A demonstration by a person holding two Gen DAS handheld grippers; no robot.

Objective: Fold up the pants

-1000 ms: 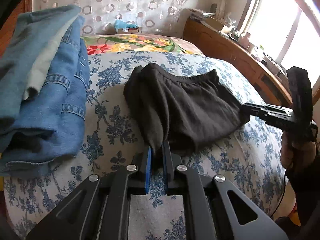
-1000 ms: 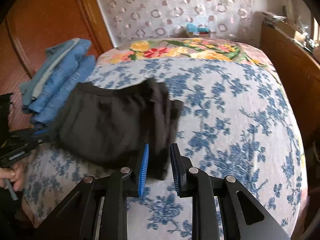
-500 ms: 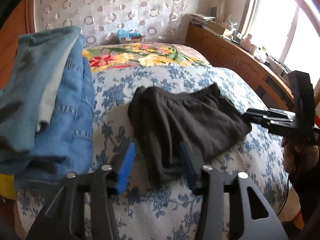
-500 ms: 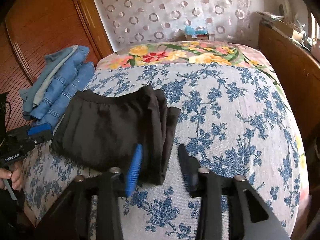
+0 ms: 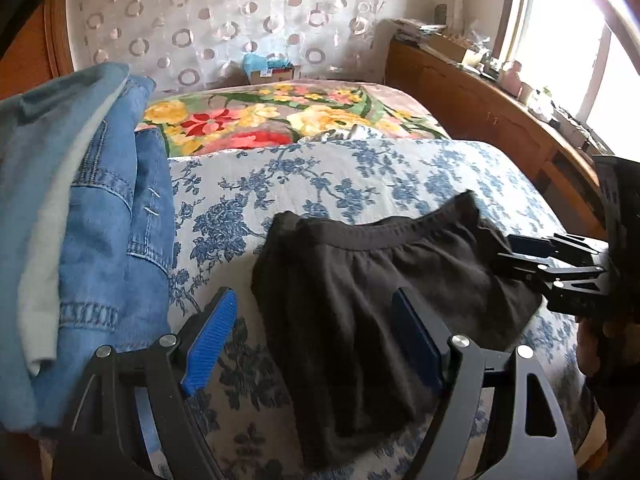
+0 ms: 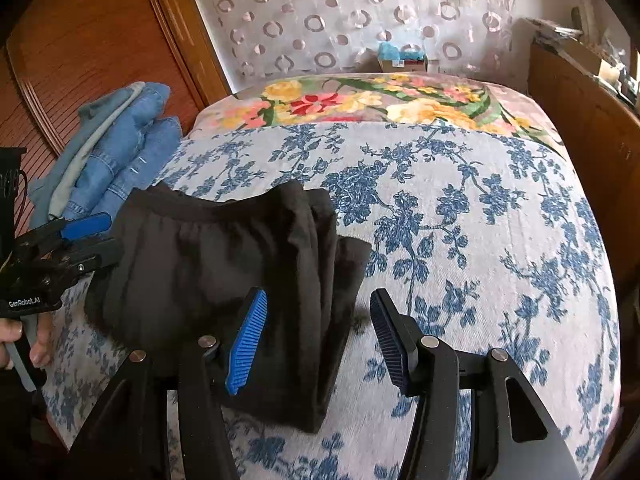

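The left gripper stands wide apart, holding nothing, its blue ribbed pads spread over the near end of the folded black cotton pants. One pad sits above the bare bedcover on the outer side; the other overlaps the cloth in the left wrist view, though whether it touches cannot be told. The right gripper is likewise wide and empty, hovering at the opposite short end, where the stacked leg layers form a thick folded edge that lies between its pads in the right wrist view.

The pants rest as a compact rectangle on the blue-flowered white bedspread, near the foot of the bed, with the gathered elastic waistband along the far edge. Its long axis runs side to side, from one gripper to the other, so each gripper faces one short end and neither is clearly nearer than the other.

In my judgement the fold is nearly complete; any further halving would mean carrying one short end across to the other.

Just beside the left gripper, a pile of folded blue denim jeans sits at the bed's edge, apart from the black pants.
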